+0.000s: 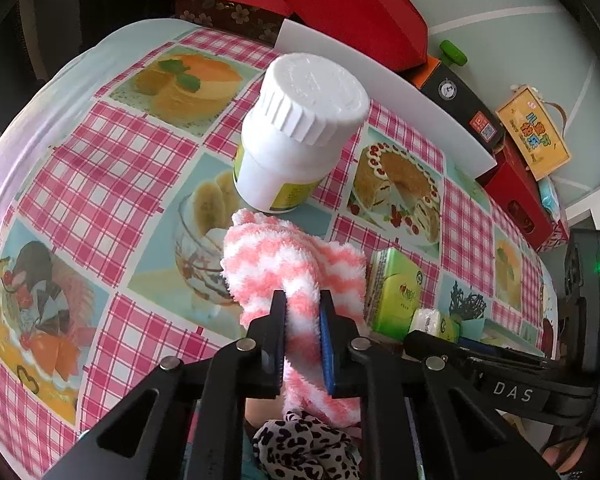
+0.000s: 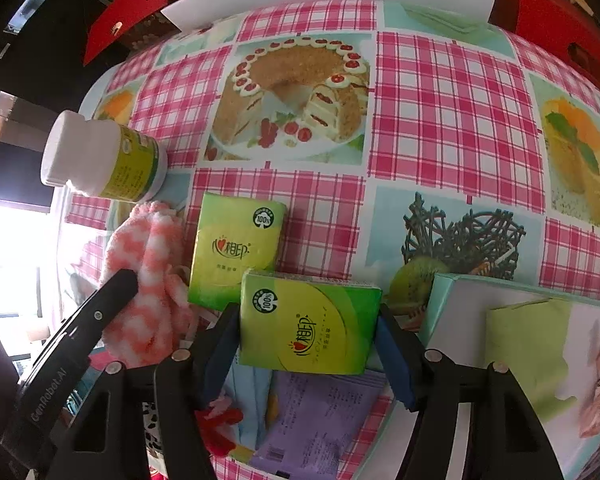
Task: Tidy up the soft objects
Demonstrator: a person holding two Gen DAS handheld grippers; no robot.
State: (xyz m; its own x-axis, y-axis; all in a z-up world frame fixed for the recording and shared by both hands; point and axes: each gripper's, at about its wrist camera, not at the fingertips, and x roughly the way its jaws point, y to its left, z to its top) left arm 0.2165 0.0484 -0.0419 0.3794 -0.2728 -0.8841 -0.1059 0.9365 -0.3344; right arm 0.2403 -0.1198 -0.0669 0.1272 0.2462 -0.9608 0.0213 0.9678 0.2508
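Sock: fluffy pink-and-white zigzag sock (image 1: 295, 264), bunched in a soft heap on the table just in front of the white bottle; its near end is pinched in the left claw.
Left gripper: left gripper (image 1: 303, 300) pressed nearly together, both pads squeezing a fold of the sock, fleece bulging out above and below the pads.
Right gripper: right gripper (image 2: 308, 320) spread wide around a green tissue packet (image 2: 310, 320); the packet sits between the fingers, but whether the blue pads press on its sides I cannot tell.
Second packet: another green tissue packet (image 2: 235, 248), flat, glossy wrapper, lying just beyond the first and beside the sock.
Bottle: white plastic bottle (image 1: 295, 128) with ribbed screw cap and yellow-green label, upright, close behind the sock.
Table: table (image 1: 111, 148) under a slick cloth of pink check with printed cakes and desserts.
Near edge: leopard-print fabric (image 1: 304, 448) below the left claw; a purple paper sheet (image 2: 316, 412) below the right claw's packet.
Right side: pale teal box (image 2: 500, 320), open, with a light green card inside, just beside the right claw.
Far edge: white board (image 1: 380, 84) along the table's back, red boxes (image 1: 360, 12) stacked behind it.
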